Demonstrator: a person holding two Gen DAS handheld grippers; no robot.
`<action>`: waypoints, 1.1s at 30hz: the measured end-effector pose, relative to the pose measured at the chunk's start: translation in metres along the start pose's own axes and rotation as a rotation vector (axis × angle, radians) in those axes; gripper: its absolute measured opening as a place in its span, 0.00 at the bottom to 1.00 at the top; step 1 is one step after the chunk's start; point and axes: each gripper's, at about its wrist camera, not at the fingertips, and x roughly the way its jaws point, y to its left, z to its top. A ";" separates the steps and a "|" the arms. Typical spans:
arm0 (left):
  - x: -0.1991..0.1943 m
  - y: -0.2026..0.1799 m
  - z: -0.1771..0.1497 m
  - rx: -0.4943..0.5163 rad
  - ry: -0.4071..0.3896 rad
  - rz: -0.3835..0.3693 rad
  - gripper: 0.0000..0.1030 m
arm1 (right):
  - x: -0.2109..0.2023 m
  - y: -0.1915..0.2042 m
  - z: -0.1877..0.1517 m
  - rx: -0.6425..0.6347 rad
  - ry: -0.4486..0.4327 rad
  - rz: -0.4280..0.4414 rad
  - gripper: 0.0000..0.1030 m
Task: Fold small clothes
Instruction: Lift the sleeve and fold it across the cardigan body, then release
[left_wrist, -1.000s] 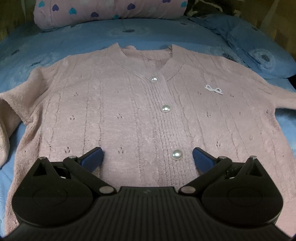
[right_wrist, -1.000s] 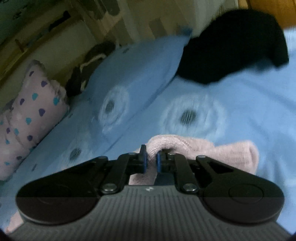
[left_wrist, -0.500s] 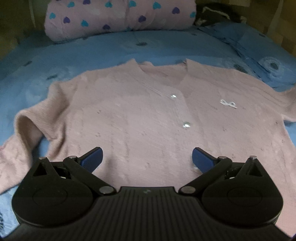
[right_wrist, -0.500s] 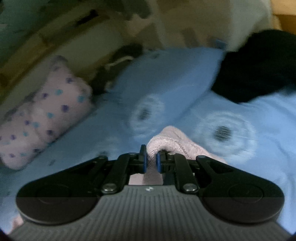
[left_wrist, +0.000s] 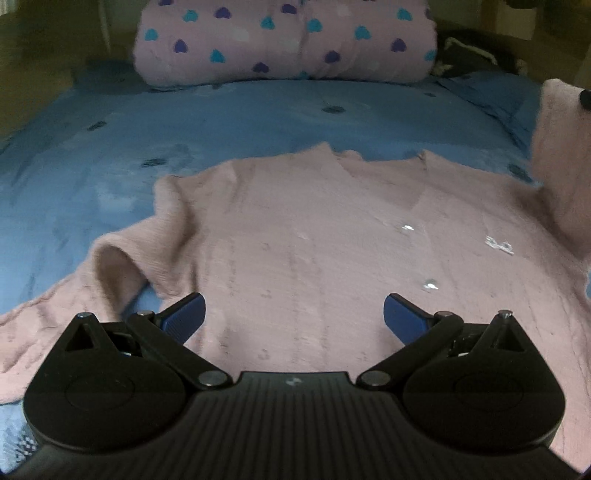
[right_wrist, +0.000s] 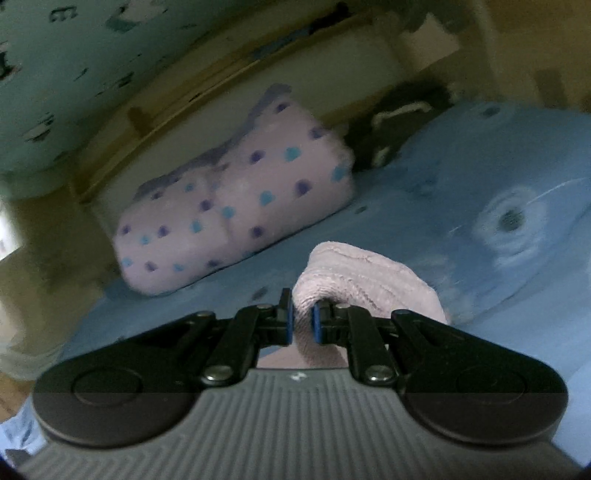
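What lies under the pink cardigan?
The pink cardigan lies on the blue bedsheet, which shows around it. Whatever sits beneath its body is covered. The right gripper lifts one sleeve.
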 end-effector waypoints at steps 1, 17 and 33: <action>-0.001 0.004 0.001 -0.007 -0.002 0.006 1.00 | 0.003 0.010 -0.006 -0.007 0.011 0.018 0.13; -0.002 0.039 0.004 -0.084 0.022 0.083 1.00 | 0.064 0.068 -0.128 -0.045 0.373 0.155 0.19; -0.008 0.012 -0.002 -0.033 -0.011 0.017 1.00 | 0.007 0.058 -0.107 -0.051 0.391 0.159 0.62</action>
